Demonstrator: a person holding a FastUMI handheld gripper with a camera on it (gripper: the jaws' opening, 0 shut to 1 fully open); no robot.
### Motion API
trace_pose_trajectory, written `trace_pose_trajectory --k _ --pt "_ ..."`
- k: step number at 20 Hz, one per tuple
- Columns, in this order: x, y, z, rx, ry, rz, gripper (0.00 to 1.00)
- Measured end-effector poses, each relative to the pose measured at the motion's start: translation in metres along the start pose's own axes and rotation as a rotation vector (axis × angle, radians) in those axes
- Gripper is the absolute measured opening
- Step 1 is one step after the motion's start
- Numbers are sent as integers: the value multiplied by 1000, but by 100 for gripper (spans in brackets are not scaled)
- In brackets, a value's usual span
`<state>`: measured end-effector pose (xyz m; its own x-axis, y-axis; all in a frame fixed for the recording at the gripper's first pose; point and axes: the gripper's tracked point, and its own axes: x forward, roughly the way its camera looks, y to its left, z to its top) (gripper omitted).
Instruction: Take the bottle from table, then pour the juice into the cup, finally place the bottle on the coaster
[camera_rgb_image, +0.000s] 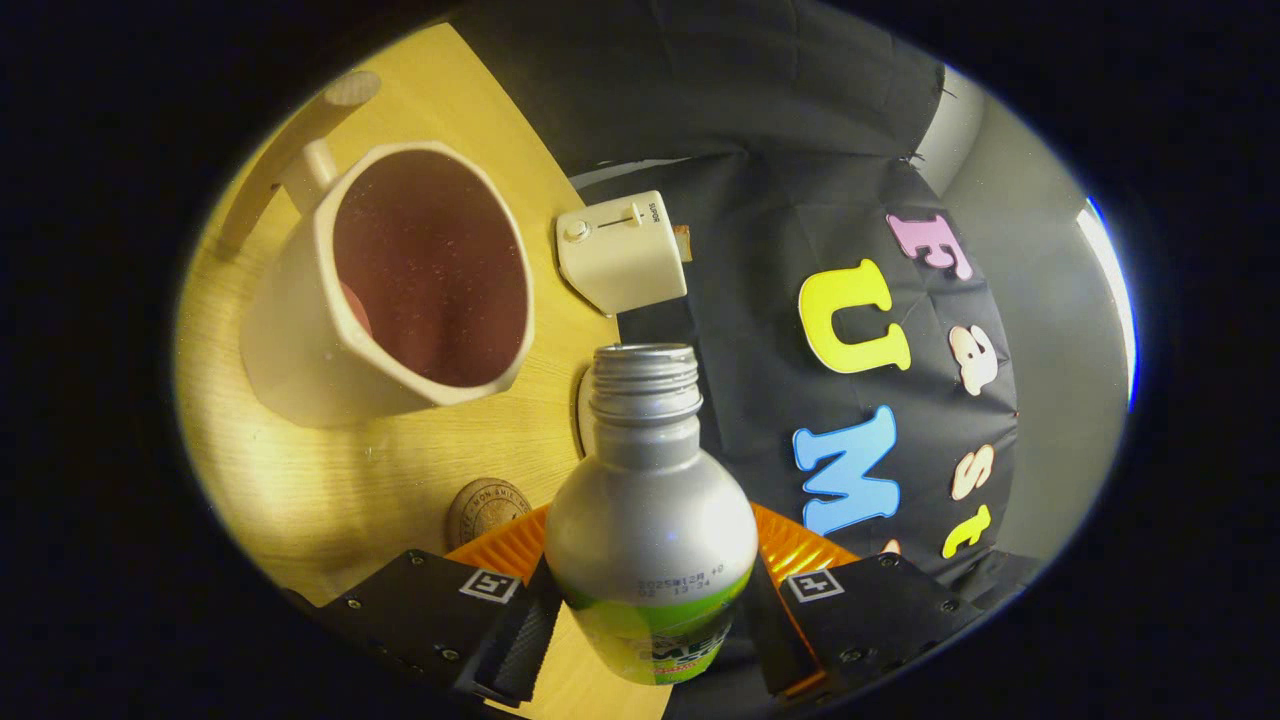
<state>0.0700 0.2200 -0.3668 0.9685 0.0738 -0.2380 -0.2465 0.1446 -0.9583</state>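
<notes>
1. Between my claw's (650, 610) two fingers sits the bottle (650, 530), clamped on both sides, uncapped, its open neck pointing ahead.
2. Beyond it, on the wooden surface (400, 470), I see the cup (400, 290), its mouth facing me.
3. A cream box (622, 250) lies past the cup.
4. A round coaster (485, 508) lies just ahead of one finger.

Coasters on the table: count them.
1 for sure: a round coaster just ahead of the fingers, beside the bottle the gripper holds. A round edge behind the bottle's neck may be another.
</notes>
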Motion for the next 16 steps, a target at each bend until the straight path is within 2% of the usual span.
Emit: trace_pose_trajectory --k 4,11,16 --pt "-1 -3 3 -45 -9 -5 81" --pt "-9 -17 8 -213 -38 -89 81" --pt "-10 -21 15 -272 -49 -115 81"
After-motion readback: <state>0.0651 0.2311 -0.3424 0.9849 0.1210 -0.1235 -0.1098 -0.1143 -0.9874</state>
